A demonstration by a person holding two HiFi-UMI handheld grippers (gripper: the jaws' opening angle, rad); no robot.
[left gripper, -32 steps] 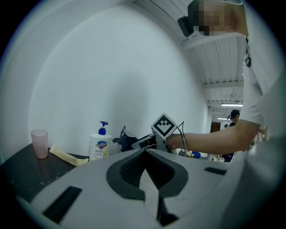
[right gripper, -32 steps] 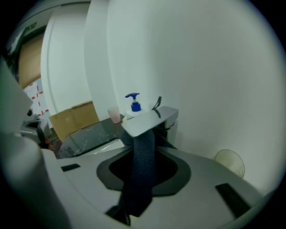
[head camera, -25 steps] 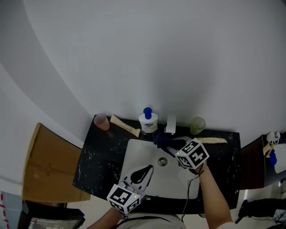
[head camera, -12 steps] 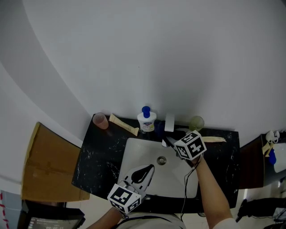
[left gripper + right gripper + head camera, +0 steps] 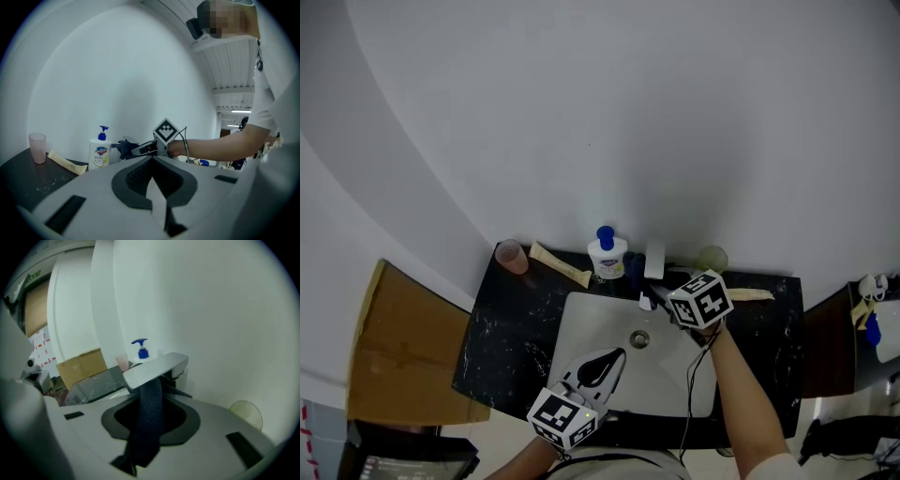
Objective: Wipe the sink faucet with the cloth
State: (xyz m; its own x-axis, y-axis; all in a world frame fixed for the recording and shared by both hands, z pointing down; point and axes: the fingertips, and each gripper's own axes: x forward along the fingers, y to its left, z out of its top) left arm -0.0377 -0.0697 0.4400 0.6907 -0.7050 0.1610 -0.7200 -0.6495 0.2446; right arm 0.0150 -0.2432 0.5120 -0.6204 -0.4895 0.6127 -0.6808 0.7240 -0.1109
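The white faucet (image 5: 654,257) stands at the back rim of the white sink (image 5: 581,323); in the right gripper view its spout (image 5: 157,365) lies just ahead of the jaws. My right gripper (image 5: 650,297) is shut on a dark blue cloth (image 5: 150,413), which runs from between the jaws up under the spout. In the left gripper view the cloth (image 5: 124,147) bunches at the faucet, beside the right gripper's marker cube (image 5: 167,132). My left gripper (image 5: 607,356) hovers over the sink's near side, jaws shut on nothing, apart from the faucet.
On the black counter (image 5: 502,328) behind the sink stand a soap pump bottle (image 5: 607,255), a pink cup (image 5: 512,255), a cream tube (image 5: 561,264), a green cup (image 5: 712,258) and another tube (image 5: 750,294). A cardboard box (image 5: 403,347) sits left of the counter.
My right gripper has moved with the cloth from over the basin back toward the faucet, and the cloth now lies under the spout. The left gripper has stayed where it was.
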